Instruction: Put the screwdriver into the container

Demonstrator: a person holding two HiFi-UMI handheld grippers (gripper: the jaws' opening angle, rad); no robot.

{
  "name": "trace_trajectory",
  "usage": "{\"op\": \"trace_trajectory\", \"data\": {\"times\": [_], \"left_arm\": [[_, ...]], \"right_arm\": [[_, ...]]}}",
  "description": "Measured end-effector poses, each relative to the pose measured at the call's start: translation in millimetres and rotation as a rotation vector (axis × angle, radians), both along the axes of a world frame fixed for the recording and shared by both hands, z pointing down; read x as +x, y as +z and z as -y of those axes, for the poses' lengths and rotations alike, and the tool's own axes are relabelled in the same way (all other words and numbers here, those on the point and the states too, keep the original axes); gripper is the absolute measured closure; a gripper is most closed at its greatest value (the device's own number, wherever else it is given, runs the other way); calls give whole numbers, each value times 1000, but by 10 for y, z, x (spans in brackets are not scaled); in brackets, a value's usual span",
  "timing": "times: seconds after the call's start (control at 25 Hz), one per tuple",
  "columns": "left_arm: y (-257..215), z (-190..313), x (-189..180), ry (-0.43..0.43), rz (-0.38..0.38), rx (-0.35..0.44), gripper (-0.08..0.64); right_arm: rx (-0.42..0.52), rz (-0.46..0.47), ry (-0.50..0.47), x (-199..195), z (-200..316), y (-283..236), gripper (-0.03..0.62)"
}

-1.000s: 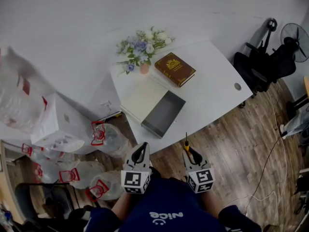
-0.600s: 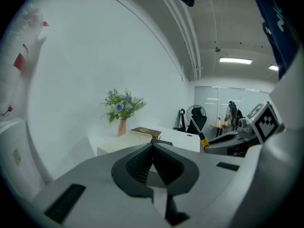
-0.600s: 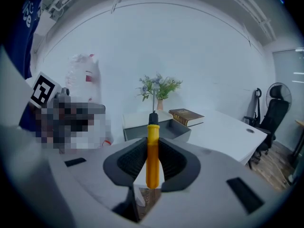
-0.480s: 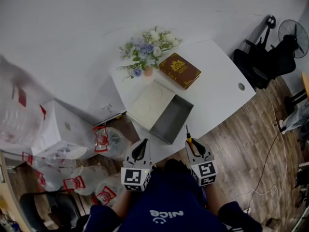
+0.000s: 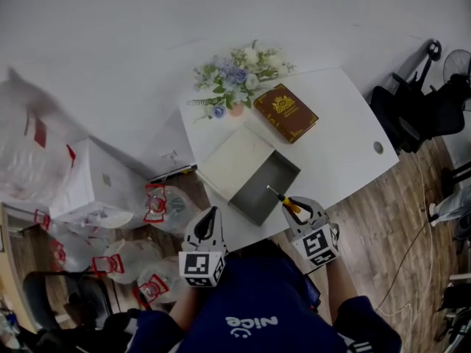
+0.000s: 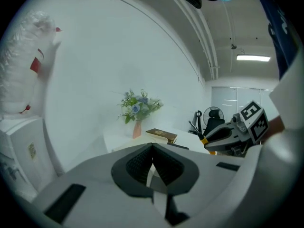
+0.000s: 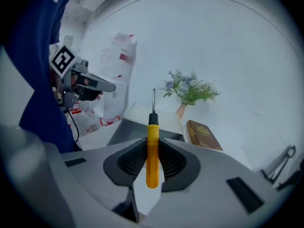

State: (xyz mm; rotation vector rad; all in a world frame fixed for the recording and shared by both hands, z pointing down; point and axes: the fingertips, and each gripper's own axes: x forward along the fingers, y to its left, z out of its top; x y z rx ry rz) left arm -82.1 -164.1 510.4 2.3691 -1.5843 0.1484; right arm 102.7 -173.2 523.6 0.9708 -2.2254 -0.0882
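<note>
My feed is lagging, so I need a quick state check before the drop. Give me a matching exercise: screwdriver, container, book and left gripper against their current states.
Things:
1. screwdriver
2. container
3. book
4. left gripper

States:
A. jaws together, nothing between them
B. closed, lying beside the flower vase
C. clamped by its yellow handle in the right gripper
D. open-topped, grey inside, nothing seen in it

Pairs: 1-C, 2-D, 3-B, 4-A
</note>
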Motion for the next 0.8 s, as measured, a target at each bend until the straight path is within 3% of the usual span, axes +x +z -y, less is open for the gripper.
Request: {"op": "trace_trajectory", "data": {"times": [0.6, 0.8], "left_arm": [[-93, 21, -149, -225, 32, -26, 543], [-60, -55, -268, -324, 41, -38, 543]], "right_arm": [[-37, -420, -668, -179, 386, 499, 502], [-53, -528, -829, -244, 503, 774, 502]]}}
